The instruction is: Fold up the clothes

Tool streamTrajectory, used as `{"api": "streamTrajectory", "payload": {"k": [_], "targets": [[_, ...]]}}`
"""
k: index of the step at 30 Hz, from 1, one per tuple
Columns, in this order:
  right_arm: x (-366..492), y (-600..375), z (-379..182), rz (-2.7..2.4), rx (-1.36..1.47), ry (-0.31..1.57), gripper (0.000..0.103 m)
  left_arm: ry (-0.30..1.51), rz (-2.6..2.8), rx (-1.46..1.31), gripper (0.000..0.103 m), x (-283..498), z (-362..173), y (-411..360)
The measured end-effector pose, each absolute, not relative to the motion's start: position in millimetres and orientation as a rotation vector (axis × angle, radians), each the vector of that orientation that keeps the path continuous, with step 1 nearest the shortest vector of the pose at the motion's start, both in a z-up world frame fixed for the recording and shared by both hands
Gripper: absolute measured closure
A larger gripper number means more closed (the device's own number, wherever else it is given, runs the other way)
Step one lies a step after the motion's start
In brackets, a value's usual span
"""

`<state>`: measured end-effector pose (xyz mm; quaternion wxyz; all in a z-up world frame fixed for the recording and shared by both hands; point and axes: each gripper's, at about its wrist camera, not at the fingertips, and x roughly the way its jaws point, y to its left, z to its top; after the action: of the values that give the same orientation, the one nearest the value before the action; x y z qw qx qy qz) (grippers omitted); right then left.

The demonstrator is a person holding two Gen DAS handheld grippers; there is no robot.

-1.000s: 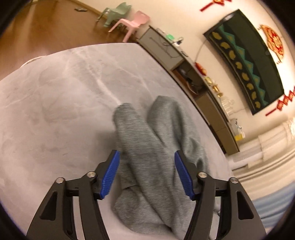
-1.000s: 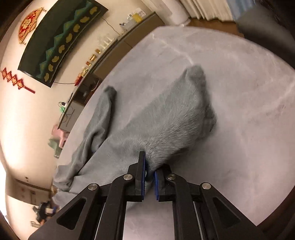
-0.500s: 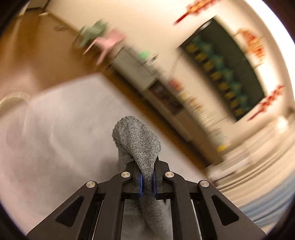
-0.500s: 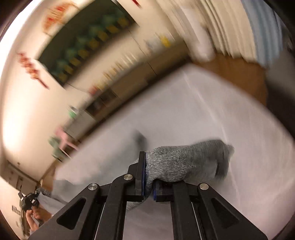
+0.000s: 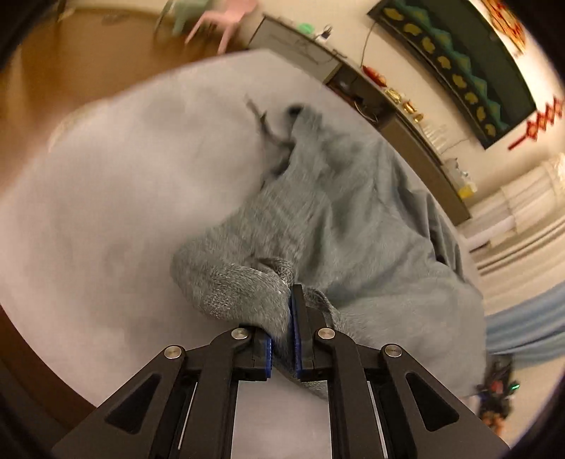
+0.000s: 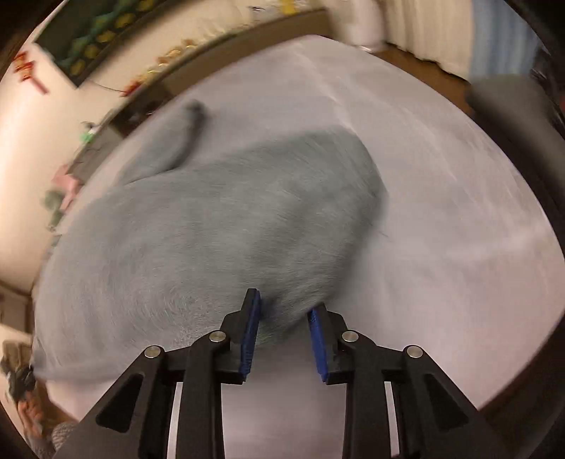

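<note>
Nearest in the left wrist view, the left gripper point(image 5: 282, 317), black with blue pads, is clamped tight on a bunched fold of the grey knitted garment point(image 5: 346, 212), whose cloth spills over the left finger and out between the pads. Nearest in the right wrist view, the right gripper point(image 6: 284, 326) has just been opening; its blue pads stand apart, with the near edge of the garment point(image 6: 219, 229) lying between them and no pad visibly pressing on it. Beyond both grippers the garment lies spread on the pale grey tabletop point(image 5: 123, 176), a sleeve reaching toward the far edge. Farther off stand a long low cabinet point(image 5: 416, 141) against the cream wall, a pink plastic chair point(image 5: 229, 17), and a dark wall panel point(image 5: 459, 60) with yellow shapes. Red hangings beside it are too blurred to read; no label shows on the garment.
</note>
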<state>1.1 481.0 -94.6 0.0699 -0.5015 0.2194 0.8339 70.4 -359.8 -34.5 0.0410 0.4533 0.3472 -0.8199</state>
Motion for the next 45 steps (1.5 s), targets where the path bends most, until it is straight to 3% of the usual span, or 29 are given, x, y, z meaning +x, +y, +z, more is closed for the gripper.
{"api": "streamTrajectory", "payload": {"k": [3, 7, 11, 16, 19, 21, 26, 29, 32, 34, 36, 39, 45], "targets": [[17, 486, -77, 2.537, -1.376, 0.642, 0.063, 1.069, -2.488, 1.37, 0.092, 80, -37, -365], [1, 466, -56, 2.62, -1.339, 0.524, 0.063, 1.01, -2.484, 1.303, 0.089, 87, -19, -357], [-36, 449, -70, 2.651, -1.423, 0.424, 0.063, 0.896, -2.465, 1.289, 0.079, 86, -10, -350], [-33, 465, -95, 2.567, -1.499, 0.39, 0.063, 0.91, -2.412, 1.353, 0.049, 111, -20, -369], [-7, 482, -77, 2.618, -1.384, 0.491, 0.06, 0.871, -2.388, 1.397, 0.048, 123, -27, -378], [11, 498, -67, 2.618, -1.311, 0.545, 0.052, 0.836, -2.399, 1.38, 0.048, 133, -22, -382], [25, 512, -81, 2.562, -1.373, 0.611, 0.052, 0.856, -2.486, 1.264, 0.048, 131, 16, -376], [15, 503, -92, 2.547, -1.43, 0.595, 0.052, 0.889, -2.613, 1.228, 0.048, 110, 50, -346], [6, 473, -69, 2.833, -1.313, 0.807, 0.057, 0.905, -2.786, 1.249, 0.048, 80, 83, -287], [9, 463, -48, 2.988, -1.192, 0.969, 0.056, 0.89, -2.909, 1.306, 0.04, 59, 99, -239], [12, 468, -39, 2.949, -1.122, 0.975, 0.054, 0.833, -3.004, 1.375, 0.037, 41, 103, -191], [17, 488, -56, 2.821, -1.153, 1.028, 0.054, 0.664, -3.07, 1.539, 0.037, 11, 87, -118], [30, 502, -90, 2.686, -1.303, 0.894, 0.054, 0.296, -2.955, 1.813, 0.037, -29, 2, -35]]}}
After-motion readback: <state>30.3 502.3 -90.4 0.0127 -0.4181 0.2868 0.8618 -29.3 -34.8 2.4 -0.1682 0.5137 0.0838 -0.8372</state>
